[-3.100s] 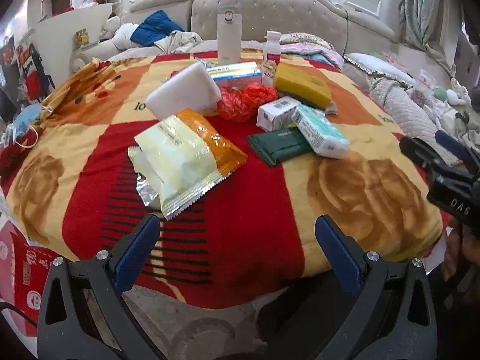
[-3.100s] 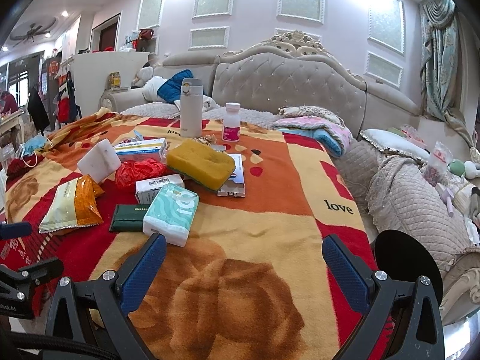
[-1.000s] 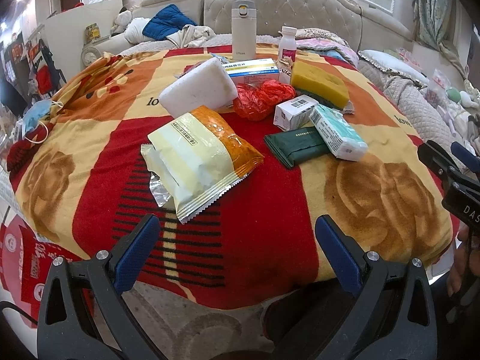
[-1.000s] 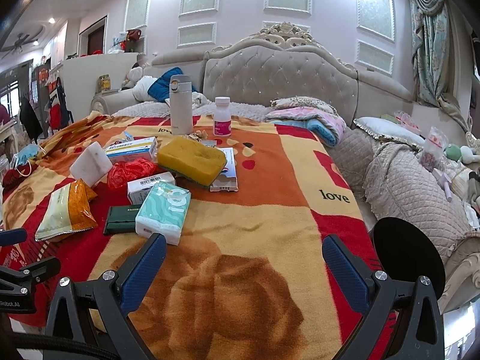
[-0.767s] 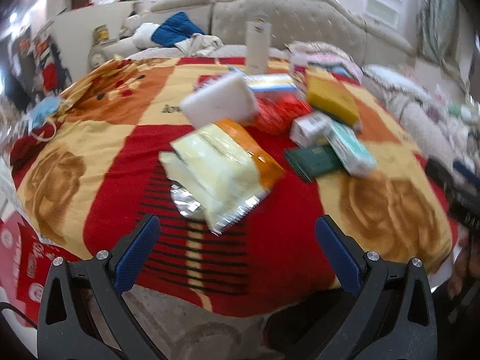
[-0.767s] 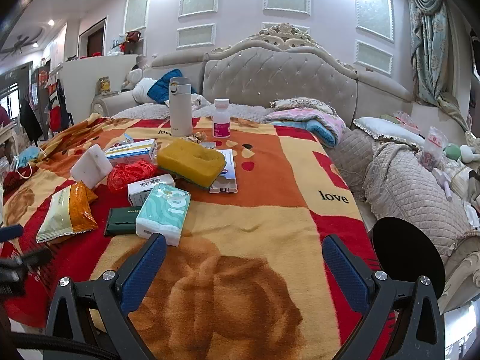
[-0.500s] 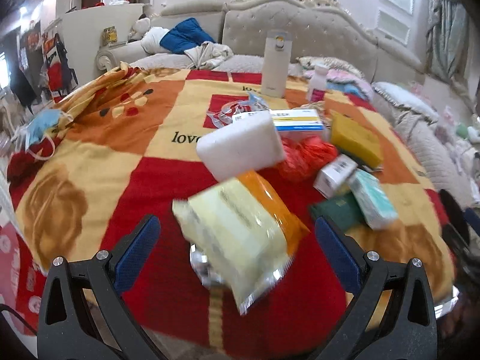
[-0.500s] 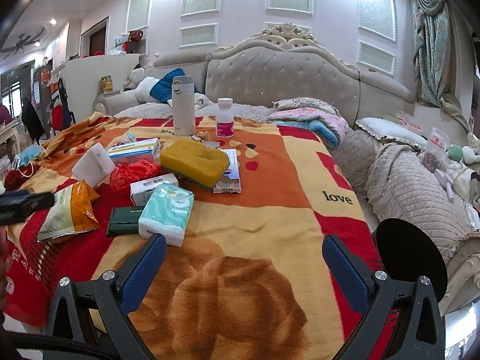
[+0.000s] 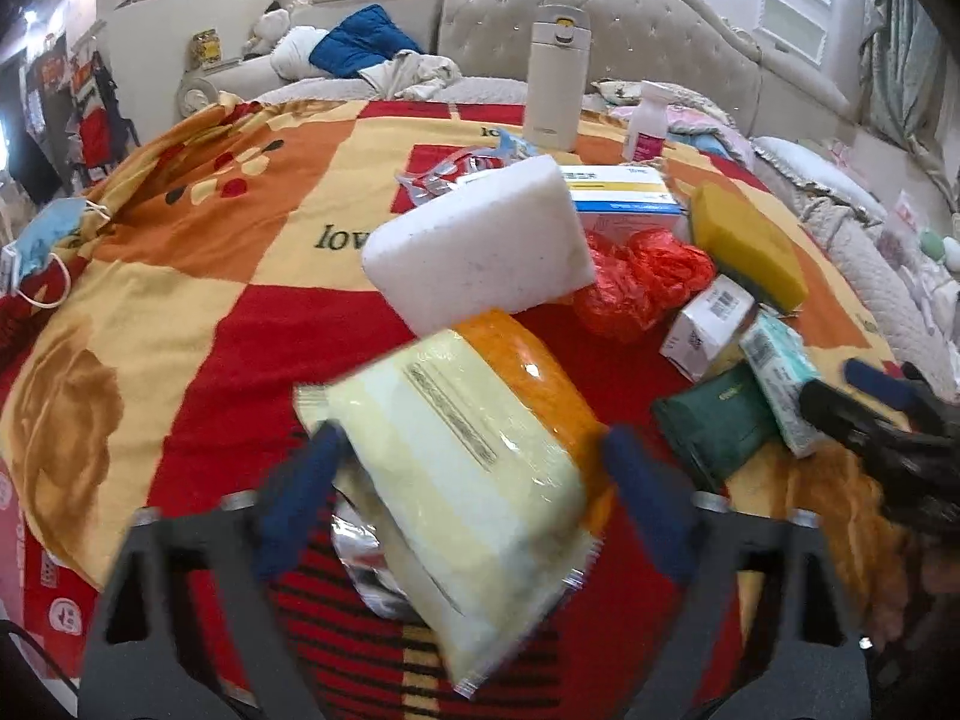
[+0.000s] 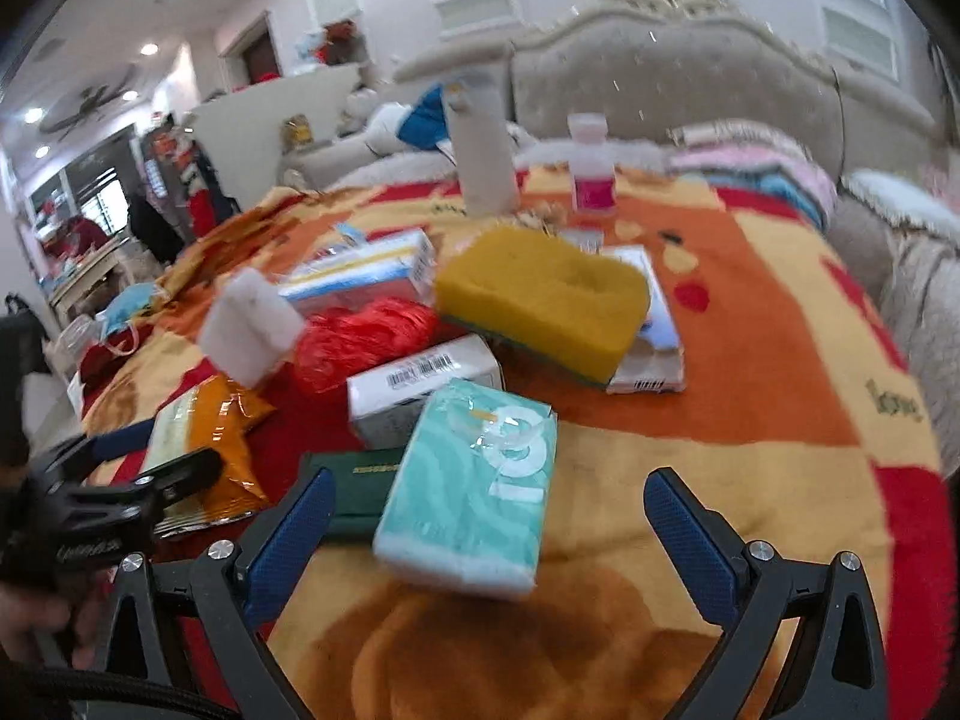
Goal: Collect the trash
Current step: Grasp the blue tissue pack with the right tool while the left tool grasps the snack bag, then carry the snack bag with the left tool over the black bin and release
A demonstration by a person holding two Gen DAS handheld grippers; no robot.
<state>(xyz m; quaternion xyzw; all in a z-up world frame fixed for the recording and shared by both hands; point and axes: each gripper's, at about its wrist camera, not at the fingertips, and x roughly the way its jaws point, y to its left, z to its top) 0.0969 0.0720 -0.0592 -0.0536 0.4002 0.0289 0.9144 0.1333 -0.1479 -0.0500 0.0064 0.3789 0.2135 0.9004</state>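
Note:
A yellow and orange snack bag lies on the red, yellow and orange blanket. My left gripper is open, with its blue fingers on either side of the bag, not closed on it. The same bag shows in the right wrist view with the left gripper at it. My right gripper is open just in front of a teal tissue pack. A crumpled red plastic bag lies behind the snack bag.
A white foam block, a yellow sponge, a white carton, a dark green wallet, a blue and white box, a white flask and a small bottle crowd the blanket. A face mask lies at the left edge.
Both grippers have moved forward over the blanket. The left now has the snack bag between its open fingers; the right has come close to the teal tissue pack.

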